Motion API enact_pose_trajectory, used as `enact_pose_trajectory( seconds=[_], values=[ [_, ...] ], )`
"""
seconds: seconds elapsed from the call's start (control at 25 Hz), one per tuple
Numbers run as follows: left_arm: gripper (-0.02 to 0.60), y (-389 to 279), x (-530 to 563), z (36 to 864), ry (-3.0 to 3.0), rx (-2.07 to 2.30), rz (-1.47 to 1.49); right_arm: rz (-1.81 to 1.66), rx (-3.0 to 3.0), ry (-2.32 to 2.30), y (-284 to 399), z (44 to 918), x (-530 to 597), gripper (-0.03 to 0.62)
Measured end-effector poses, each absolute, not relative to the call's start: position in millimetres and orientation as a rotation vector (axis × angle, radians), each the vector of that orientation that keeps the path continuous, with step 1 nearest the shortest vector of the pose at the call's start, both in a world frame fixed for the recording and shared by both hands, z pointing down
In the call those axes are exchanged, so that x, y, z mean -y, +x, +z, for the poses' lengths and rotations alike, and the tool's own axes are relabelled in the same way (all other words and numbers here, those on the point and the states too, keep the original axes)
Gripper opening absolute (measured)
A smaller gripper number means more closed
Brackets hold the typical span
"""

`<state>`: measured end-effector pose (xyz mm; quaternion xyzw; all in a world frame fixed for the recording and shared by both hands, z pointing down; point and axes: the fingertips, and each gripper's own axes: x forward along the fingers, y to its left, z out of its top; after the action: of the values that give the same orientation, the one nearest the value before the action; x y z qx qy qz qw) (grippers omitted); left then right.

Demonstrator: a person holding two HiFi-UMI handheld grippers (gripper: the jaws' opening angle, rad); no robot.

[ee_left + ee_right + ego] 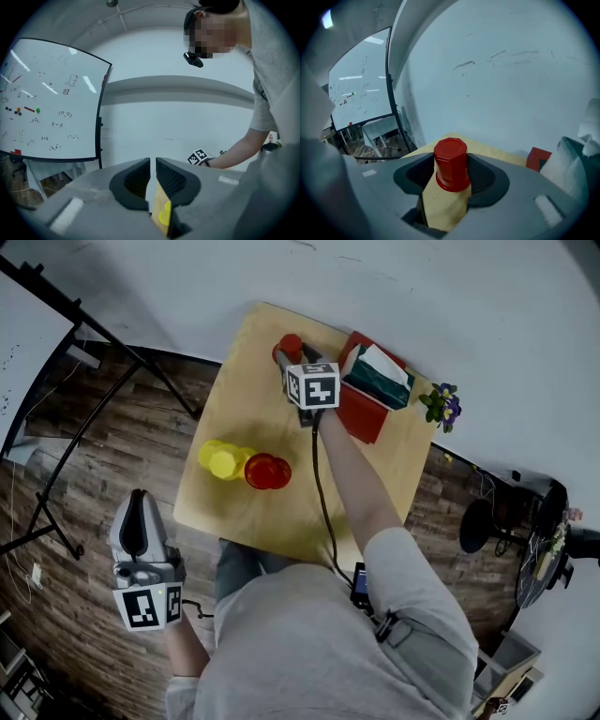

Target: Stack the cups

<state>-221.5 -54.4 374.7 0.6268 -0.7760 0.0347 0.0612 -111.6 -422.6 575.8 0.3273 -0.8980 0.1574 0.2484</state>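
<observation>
An upside-down red cup (290,342) stands near the far left corner of the wooden table (281,512). My right gripper (292,360) reaches over it. In the right gripper view that red cup (451,159) sits between the wide jaws of the right gripper (451,174), close against the right pad, with bare wood showing on its left side. Yellow cups (223,460) and a second red cup (268,472) lie side by side near the table's front left. My left gripper (140,501) hangs shut and empty over the floor, left of the table.
A red box (367,407) holding a green and white pack (379,377) stands at the table's far right, with a small flower pot (442,405) beyond it. Black stand legs (56,512) cross the wooden floor at left. A whiteboard (47,103) shows in the left gripper view.
</observation>
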Motion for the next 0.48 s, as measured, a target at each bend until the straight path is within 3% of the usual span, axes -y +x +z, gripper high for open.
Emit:
enact_pose_trajectory(
  seconds=[0.48],
  values=[
    [0.029, -213.5, 57.8, 364.8, 1.980, 2.323, 0.079, 0.547, 2.651, 0.927, -84.0, 512.5, 379.9, 0.219]
  ],
)
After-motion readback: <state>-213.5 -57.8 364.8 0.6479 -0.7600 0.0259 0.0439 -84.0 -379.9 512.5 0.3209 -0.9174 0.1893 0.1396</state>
